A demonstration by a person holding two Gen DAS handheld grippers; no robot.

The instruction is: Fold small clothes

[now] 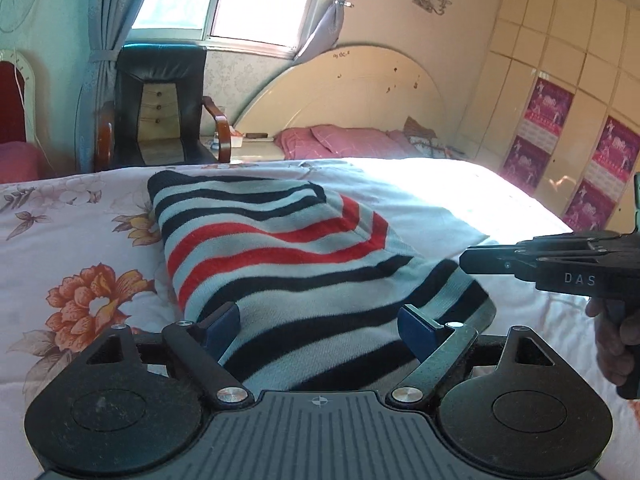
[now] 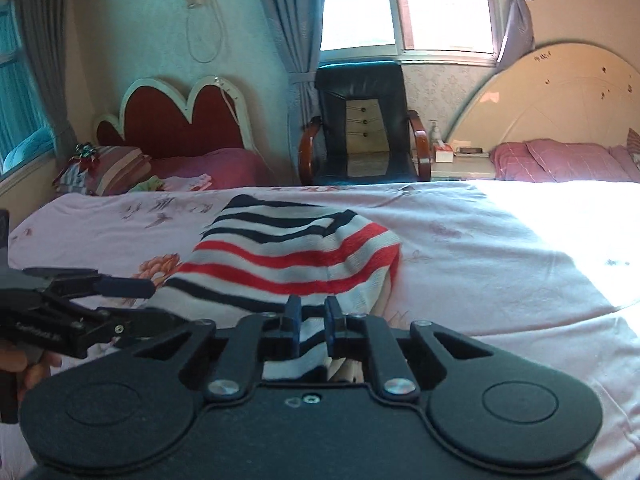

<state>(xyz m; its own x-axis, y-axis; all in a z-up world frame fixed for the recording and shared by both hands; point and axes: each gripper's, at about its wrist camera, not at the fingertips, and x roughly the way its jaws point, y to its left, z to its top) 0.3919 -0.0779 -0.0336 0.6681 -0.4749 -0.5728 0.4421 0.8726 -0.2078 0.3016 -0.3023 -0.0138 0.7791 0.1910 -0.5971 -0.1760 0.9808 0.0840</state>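
A small knit sweater (image 1: pixel 288 256) with navy, red and pale stripes lies folded on the floral bedsheet (image 1: pixel 80 240). My left gripper (image 1: pixel 320 322) is open, its blue pads (image 1: pixel 224 322) spread over the sweater's near edge. My right gripper (image 2: pixel 313 318) is shut on the sweater's near edge (image 2: pixel 304 336), the striped fabric pinched between its blue pads. The sweater also shows in the right wrist view (image 2: pixel 296 256). The right gripper appears from the side in the left wrist view (image 1: pixel 472 260), and the left gripper appears at the left of the right wrist view (image 2: pixel 140 300).
The bed (image 2: pixel 500 280) stretches right into bright sunlight. A black armchair (image 1: pixel 160 108) stands past the far edge beside a nightstand (image 2: pixel 460 164). Pink pillows (image 1: pixel 344 140) lie by the arched headboard (image 1: pixel 352 88). A second bed with a red heart headboard (image 2: pixel 176 116) is at left.
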